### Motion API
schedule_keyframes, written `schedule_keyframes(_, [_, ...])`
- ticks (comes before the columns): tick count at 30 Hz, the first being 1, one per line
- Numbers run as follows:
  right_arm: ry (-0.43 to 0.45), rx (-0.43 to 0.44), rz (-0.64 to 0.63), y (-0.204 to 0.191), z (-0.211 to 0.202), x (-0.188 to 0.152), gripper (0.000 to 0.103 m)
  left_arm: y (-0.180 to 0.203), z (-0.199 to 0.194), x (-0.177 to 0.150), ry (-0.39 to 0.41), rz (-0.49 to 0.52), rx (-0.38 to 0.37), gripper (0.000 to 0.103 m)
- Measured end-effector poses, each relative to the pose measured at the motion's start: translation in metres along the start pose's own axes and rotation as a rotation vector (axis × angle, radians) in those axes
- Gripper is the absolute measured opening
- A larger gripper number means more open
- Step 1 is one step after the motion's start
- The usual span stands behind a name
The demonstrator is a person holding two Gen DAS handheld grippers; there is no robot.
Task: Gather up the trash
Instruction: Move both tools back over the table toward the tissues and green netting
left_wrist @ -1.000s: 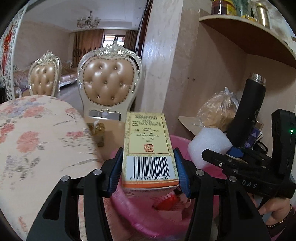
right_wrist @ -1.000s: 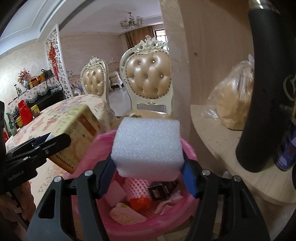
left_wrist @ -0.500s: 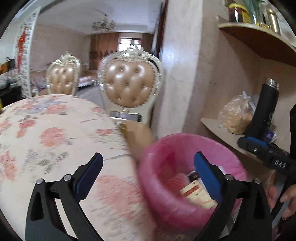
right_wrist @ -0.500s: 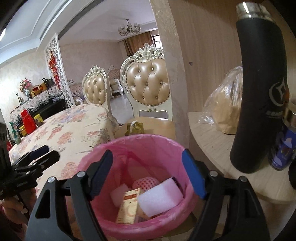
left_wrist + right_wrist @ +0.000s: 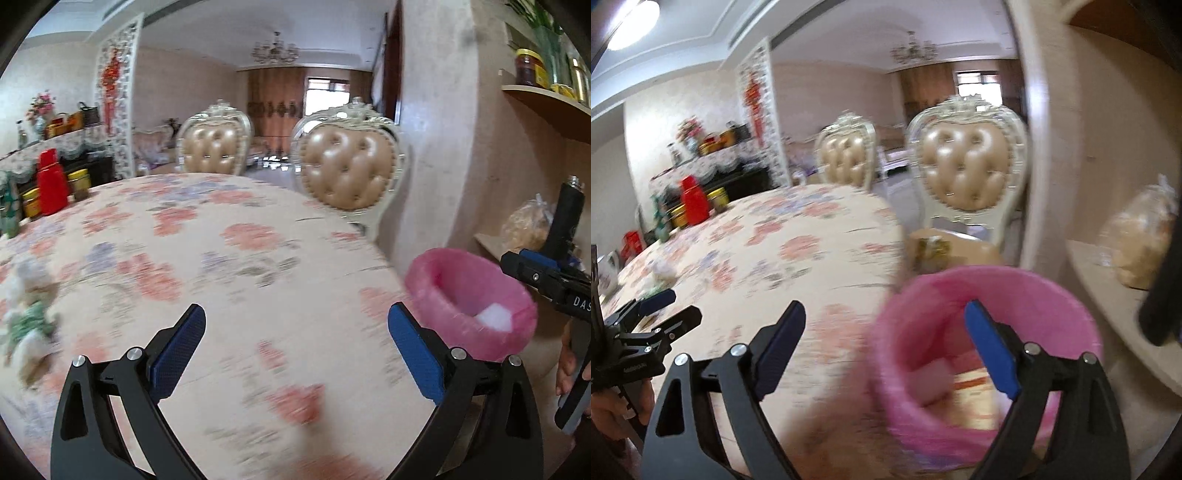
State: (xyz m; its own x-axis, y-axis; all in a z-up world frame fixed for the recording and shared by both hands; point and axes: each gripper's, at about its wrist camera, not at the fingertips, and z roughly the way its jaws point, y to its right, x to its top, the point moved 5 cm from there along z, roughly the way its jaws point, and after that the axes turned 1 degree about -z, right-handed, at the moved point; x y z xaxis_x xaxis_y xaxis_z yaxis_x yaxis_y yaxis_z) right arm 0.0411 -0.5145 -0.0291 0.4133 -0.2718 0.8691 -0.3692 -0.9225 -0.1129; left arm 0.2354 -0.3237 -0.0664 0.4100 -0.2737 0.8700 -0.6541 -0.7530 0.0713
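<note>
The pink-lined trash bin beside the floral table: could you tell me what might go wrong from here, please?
1. The pink-lined trash bin sits close against the edge of the floral-clothed table; the right tool, its jaws opening and empty, hangs at the rim and might knock it.
2. The crumpled white and green scrap lies far left of the open left tool; blurred frames suggest haste, risking a missed grasp.

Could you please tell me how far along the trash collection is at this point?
Done: the pink bin beside the floral table already holds a white foam block and a blurred box. In hand: nothing; the left tool is wide open and empty, and the right tool is opening with nothing between its jaws. Left: a blurred crumpled item on the table's left side.
</note>
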Motion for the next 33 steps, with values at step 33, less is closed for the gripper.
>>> schedule_keyframes(33, [-0.288,0.432,-0.336,-0.404,0.152,-0.026,0.086,-0.387,-0.129,-0.043,0.072,-0.471,0.629,0.094])
